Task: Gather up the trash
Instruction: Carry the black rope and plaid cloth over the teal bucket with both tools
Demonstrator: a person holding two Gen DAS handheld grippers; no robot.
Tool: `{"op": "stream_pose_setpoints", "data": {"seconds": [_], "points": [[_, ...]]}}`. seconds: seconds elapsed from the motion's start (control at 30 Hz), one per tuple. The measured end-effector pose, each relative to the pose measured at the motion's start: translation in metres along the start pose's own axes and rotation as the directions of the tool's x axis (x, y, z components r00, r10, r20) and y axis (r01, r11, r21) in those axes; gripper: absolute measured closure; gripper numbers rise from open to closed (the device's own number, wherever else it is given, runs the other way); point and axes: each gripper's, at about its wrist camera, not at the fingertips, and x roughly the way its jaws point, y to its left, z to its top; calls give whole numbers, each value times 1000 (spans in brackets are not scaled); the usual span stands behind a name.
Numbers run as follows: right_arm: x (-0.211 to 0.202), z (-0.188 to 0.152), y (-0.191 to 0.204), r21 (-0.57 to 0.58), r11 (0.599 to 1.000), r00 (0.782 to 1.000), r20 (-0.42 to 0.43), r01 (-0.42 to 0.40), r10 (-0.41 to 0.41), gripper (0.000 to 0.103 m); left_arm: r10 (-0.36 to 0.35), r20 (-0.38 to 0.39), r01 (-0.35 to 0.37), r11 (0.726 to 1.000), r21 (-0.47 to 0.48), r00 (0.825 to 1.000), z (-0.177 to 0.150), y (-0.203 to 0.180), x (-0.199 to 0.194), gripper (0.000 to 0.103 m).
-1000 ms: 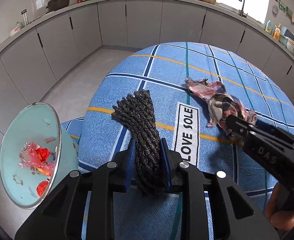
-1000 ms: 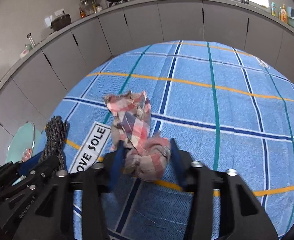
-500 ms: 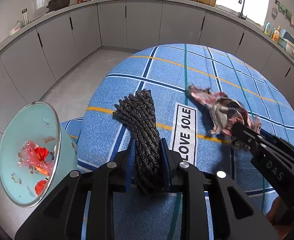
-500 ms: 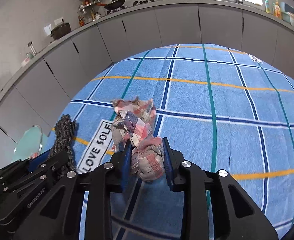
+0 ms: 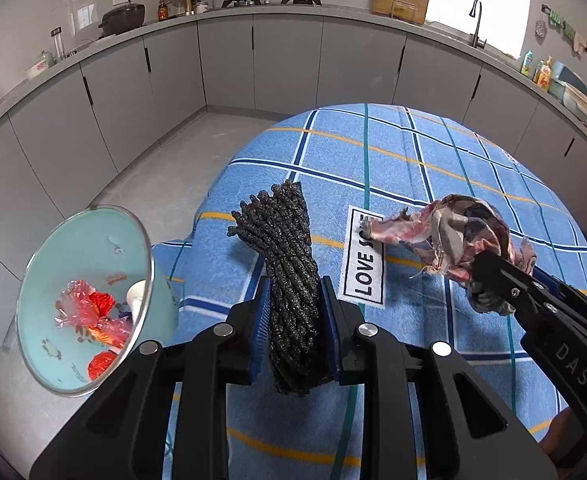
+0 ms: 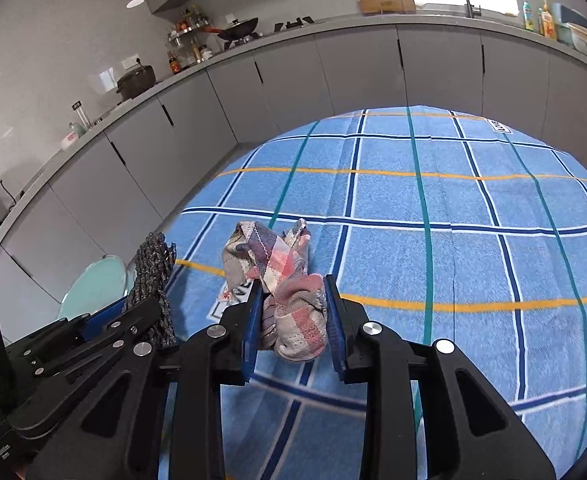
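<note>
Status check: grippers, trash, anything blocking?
Left gripper shut on black rope bundle. Right gripper shut on plaid rag. Bin left of table, path clear.

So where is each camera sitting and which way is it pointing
Left wrist: on the left gripper, looking down its fingers at the rope it clamps, with the bin to the left; the right gripper shows at right.
Right wrist: on the right gripper, aimed at the rag it clamps and the tablecloth; the left gripper shows at lower left.
Shared: rope, rag, bin, tablecloth, kitchen cabinets.
</note>
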Motion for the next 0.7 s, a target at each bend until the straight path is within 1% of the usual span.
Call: {"op": "stream_pose_setpoints", "data": {"seconds": [0.27, 0.7], "points": [[-11, -14, 18, -15, 1000, 1000, -3, -24, 24, 73, 11, 9, -11, 1000, 1, 1000, -10, 10, -14, 78], [-27, -22, 53, -64, 996, 998, 12, -67, 68, 73, 31, 28, -30, 999, -35, 999, -21, 37, -32, 78]]}}
